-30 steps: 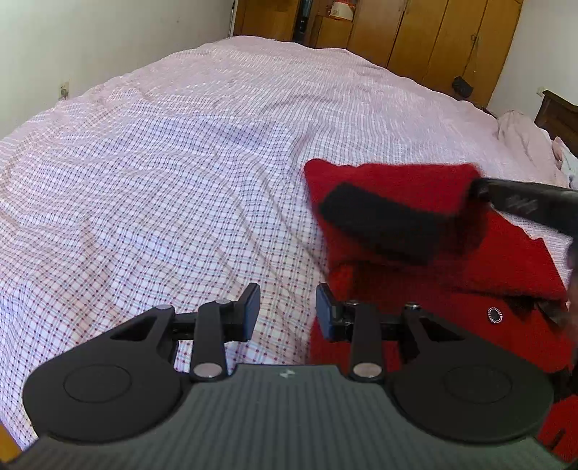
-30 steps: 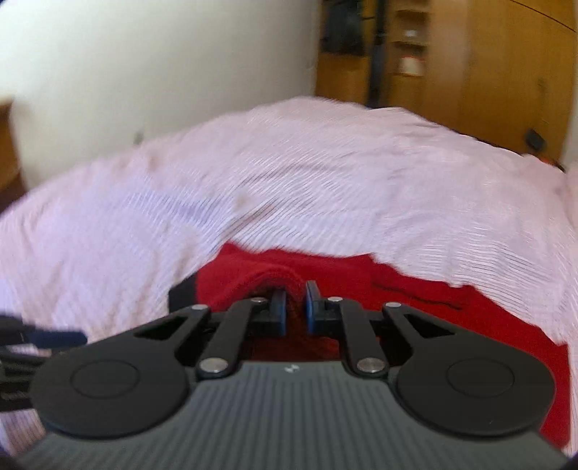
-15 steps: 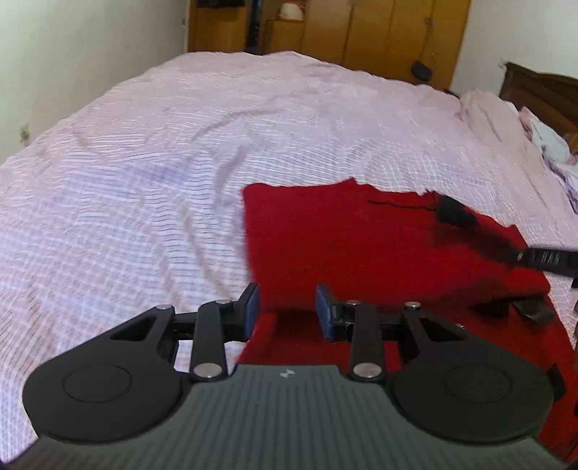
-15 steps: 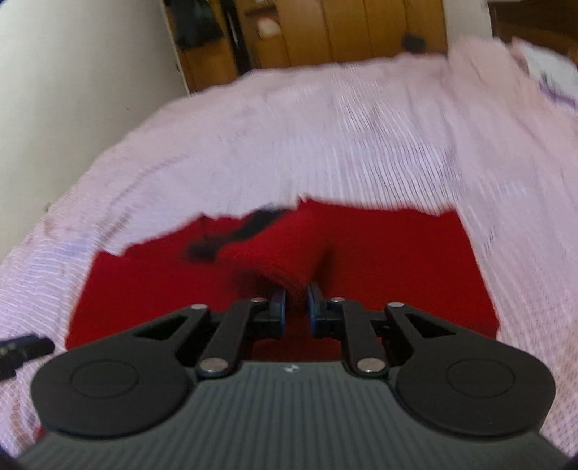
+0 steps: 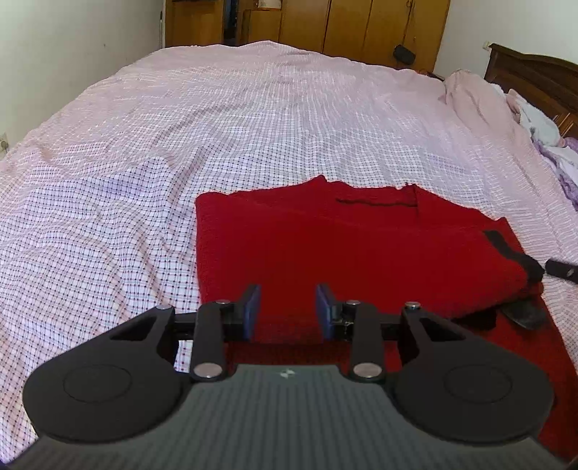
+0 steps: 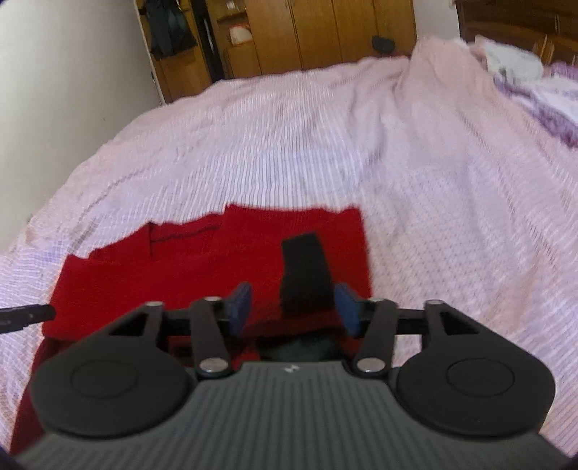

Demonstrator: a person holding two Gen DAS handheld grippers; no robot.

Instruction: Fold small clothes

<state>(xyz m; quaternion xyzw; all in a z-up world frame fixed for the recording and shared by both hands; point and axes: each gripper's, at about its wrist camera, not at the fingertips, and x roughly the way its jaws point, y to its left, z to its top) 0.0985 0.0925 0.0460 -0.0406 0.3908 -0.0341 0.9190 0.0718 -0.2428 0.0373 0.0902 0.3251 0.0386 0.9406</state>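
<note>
- Bedroom scene, seen by us from two cameras, each looking forward along a hand-held gripper above a wide bed (image 5: 253, 119) covered in a pink checked sheet.
- We see a red garment (image 5: 343, 249) lying on the near part of the bed, folded over itself into a rough rectangle, with a lower red layer showing beneath its near edge.
- In the left view, we see a black cuff (image 5: 505, 249) on the garment's right edge, and a dark seam line near its far edge.
- The left hand-held gripper (image 5: 288, 311) hangs over the garment's near left part; its blue-padded fingers (image 5: 251, 311) stand apart, with red cloth behind the gap and nothing pinched.
- The right hand-held gripper (image 6: 293, 309) sits over the garment's right side. Its jaws have just been opening and now stand wide apart; the black cuff lies flat in the gap, and the pads do not press on it.
- In the right view, we see the tip of the left hand-held gripper at the left edge, just beside the garment.
- A wooden wardrobe (image 5: 361, 29) lines the far wall.
- A dark headboard (image 5: 534, 79) and rumpled pale bedding (image 5: 542, 123) sit at the right.
</note>
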